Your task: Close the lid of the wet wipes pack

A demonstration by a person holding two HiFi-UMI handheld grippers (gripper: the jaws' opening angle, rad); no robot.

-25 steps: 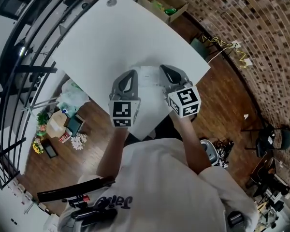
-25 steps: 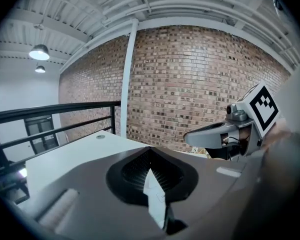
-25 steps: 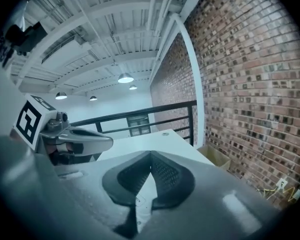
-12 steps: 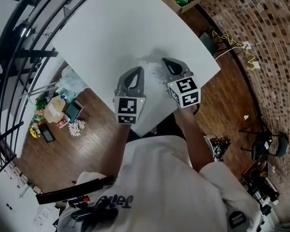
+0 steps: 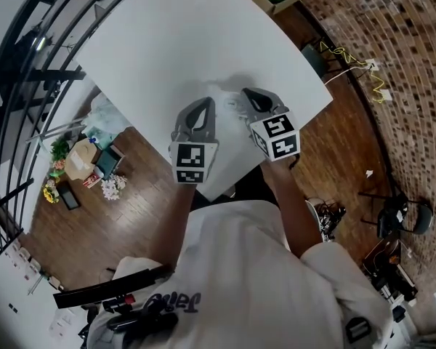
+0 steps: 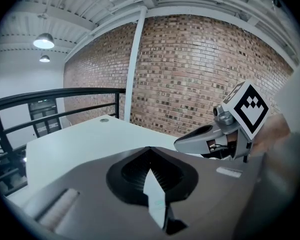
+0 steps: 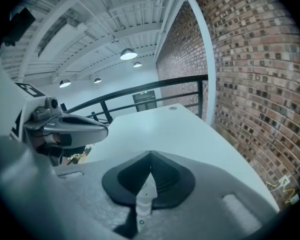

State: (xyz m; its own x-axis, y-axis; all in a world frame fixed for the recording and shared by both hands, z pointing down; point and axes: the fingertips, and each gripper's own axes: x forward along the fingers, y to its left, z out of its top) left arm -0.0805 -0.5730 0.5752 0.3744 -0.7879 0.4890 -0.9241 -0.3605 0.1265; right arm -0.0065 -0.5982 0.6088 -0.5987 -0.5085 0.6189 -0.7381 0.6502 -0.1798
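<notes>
The soft white wet wipes pack (image 5: pixel 227 106) lies near the front edge of the white tabletop (image 5: pixel 182 42), just between the grey left gripper (image 5: pixel 203 104) and grey right gripper (image 5: pixel 247 94), both with fingers pressed together, probably to press it closed with blunt tips.

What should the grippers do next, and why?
Probably lower the right gripper onto the pack and press its lid down. In the head view the pack lies on the table between the two grippers. Both have their jaws together, so neither seems to hold it. The left gripper could steady it.
</notes>
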